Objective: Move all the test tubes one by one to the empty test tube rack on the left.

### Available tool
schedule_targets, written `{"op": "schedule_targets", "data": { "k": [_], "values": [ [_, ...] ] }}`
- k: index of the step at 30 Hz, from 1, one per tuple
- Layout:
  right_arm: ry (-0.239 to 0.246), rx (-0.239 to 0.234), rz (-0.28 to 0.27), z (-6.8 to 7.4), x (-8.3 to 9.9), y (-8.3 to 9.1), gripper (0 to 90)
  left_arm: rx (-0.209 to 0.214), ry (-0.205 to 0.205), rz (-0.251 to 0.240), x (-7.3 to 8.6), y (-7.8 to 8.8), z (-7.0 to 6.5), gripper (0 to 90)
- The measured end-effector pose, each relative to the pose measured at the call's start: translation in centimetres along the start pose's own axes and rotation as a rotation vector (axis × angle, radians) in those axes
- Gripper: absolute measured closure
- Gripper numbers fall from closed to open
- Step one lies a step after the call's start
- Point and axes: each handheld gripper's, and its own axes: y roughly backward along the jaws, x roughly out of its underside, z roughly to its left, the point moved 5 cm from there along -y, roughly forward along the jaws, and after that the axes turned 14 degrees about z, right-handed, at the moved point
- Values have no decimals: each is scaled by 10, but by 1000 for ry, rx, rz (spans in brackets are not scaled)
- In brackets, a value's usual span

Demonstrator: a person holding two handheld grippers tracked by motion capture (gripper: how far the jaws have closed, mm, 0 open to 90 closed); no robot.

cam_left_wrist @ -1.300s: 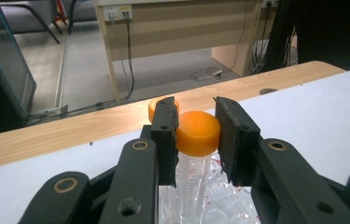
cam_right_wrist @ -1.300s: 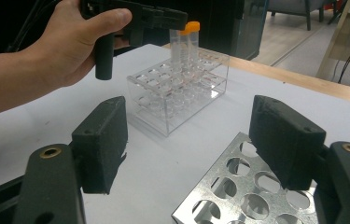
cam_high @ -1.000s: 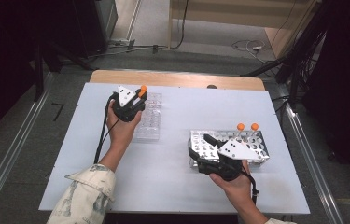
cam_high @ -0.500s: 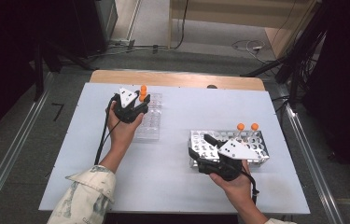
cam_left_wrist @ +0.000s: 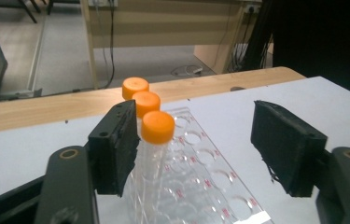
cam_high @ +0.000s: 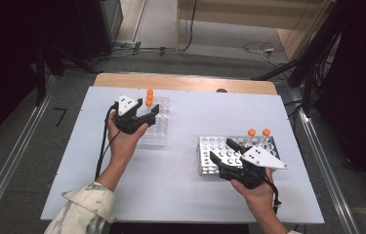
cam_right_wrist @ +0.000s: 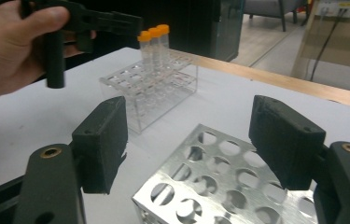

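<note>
A clear plastic rack (cam_high: pixel 154 129) stands left of centre with three orange-capped tubes (cam_high: pixel 149 97) in a row at its far end. My left gripper (cam_high: pixel 147 114) hovers over that rack, open; in the left gripper view (cam_left_wrist: pixel 196 135) the nearest tube (cam_left_wrist: pixel 157 128) stands just beside the left jaw, not clamped. A metal rack (cam_high: pixel 210 156) at the right holds two orange-capped tubes (cam_high: pixel 259 132) at its far side. My right gripper (cam_high: pixel 221 148) is open above the metal rack's near corner (cam_right_wrist: pixel 219 186), with nothing between its fingers (cam_right_wrist: pixel 105 140).
The white table top (cam_high: pixel 190 112) ends in a wooden strip (cam_high: pixel 185 83) at the far edge. In the right gripper view the other hand (cam_right_wrist: pixel 9 46) and its gripper sit over the clear rack (cam_right_wrist: pixel 149 88). Metal rails (cam_high: pixel 10 161) run along the floor on both sides.
The left gripper has drawn back slightly from the three tubes toward the person, its jaws now apart. The right gripper has stayed over the metal rack.
</note>
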Motion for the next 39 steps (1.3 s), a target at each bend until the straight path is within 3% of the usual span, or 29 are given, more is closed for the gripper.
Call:
{"op": "schedule_targets", "data": {
  "k": [13,23,32,39],
  "values": [
    [-67,135,-5,-43,20,27,268,29,-12,-8,19,34,-8,260],
    [-129,260,-18,-80,32,43,270,39,-24,-4,31,39,-16,260],
    [-183,357,-8,-110,46,34,303,34,-26,-1,35,37,-17,259],
    [-211,377,22,-125,51,20,346,37,-22,-9,35,37,-17,259]
  ]
}}
